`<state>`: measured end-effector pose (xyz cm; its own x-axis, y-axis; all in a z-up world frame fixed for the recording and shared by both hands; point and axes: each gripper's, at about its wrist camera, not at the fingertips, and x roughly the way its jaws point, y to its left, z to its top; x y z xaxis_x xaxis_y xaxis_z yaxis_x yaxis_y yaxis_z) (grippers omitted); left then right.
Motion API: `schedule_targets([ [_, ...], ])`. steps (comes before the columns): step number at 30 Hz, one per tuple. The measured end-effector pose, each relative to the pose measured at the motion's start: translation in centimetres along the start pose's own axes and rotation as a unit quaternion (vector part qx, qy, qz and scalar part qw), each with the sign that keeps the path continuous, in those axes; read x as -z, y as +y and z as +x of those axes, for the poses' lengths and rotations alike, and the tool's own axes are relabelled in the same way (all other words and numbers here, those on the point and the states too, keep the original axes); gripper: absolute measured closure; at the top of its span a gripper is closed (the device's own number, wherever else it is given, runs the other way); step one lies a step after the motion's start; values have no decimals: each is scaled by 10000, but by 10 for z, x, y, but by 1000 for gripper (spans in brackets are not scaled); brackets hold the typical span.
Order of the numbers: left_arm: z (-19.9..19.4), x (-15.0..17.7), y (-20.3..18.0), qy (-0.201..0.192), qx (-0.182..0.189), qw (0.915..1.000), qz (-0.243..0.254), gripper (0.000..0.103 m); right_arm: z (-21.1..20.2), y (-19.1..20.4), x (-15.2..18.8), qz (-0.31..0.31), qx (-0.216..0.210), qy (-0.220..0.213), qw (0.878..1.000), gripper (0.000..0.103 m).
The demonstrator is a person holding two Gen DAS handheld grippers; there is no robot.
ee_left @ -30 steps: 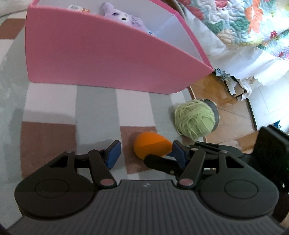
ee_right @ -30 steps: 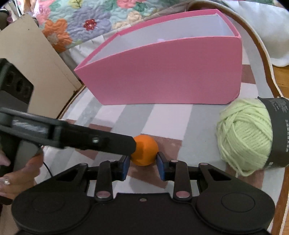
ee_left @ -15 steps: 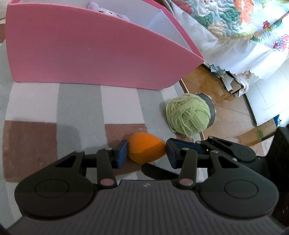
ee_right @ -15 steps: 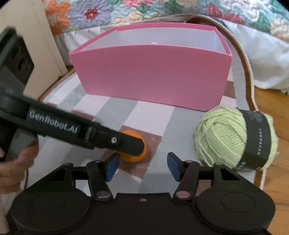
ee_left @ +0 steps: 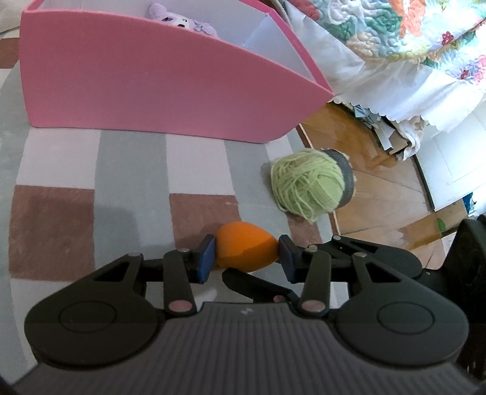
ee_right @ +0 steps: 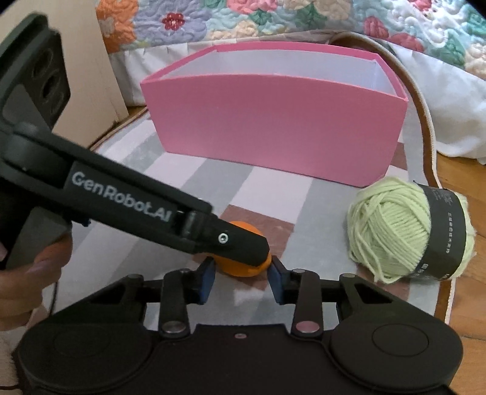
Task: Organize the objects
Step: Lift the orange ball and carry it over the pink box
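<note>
Left wrist view: the left tongs [ee_left: 246, 254] had closed from their wide spread of a second before, and both blue pads [ee_left: 206, 258] now pressed the ends of the orange sponge [ee_left: 245, 249], which had earlier lain loose by the right pad. The sponge sat on the striped rug [ee_left: 130, 170], in front of the pink box [ee_left: 158, 82], with the green yarn [ee_left: 306, 185] near it on the right. A purple plush [ee_left: 182, 21] showed inside the box. A finger of the right tongs [ee_left: 258, 281] reached in below the sponge.

Right wrist view: the right tongs [ee_right: 241, 275] had opened and just closed again, narrowly parted about the sponge [ee_right: 243, 267]; whether their pads pressed it I could not tell. The left tongs' arm [ee_right: 170, 224] lay across the sponge's top, held by a hand [ee_right: 33, 273]. The yarn [ee_right: 395, 234] lay right of the sponge, in front of the box [ee_right: 273, 127].
</note>
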<state>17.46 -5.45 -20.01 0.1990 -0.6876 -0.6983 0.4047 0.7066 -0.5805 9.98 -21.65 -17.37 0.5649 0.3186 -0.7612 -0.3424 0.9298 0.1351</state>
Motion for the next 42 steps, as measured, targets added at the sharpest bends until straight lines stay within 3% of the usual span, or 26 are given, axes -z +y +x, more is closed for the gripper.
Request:
schedule_targets([
  [10, -30, 19, -21, 368, -448, 9975, -400, 60, -26, 14, -1, 45, -553, 366, 9978, 61],
  [19, -81, 26, -50, -10, -584, 9965, -604, 60, -66, 31, -20, -102, -715, 565, 9958, 61],
  [25, -118, 2, -85, -314, -783, 9960, -307, 60, -104, 36, -46, -482, -842, 312, 9948, 61],
  [34, -152, -45, -120, -677, -867, 9939, 116, 59, -135, 31, -94, -409, -916, -139, 9949, 61],
  [42, -152, -107, -126, -900, -869, 9921, 93, 58, -135, 18, -157, -466, -839, -312, 9949, 60],
])
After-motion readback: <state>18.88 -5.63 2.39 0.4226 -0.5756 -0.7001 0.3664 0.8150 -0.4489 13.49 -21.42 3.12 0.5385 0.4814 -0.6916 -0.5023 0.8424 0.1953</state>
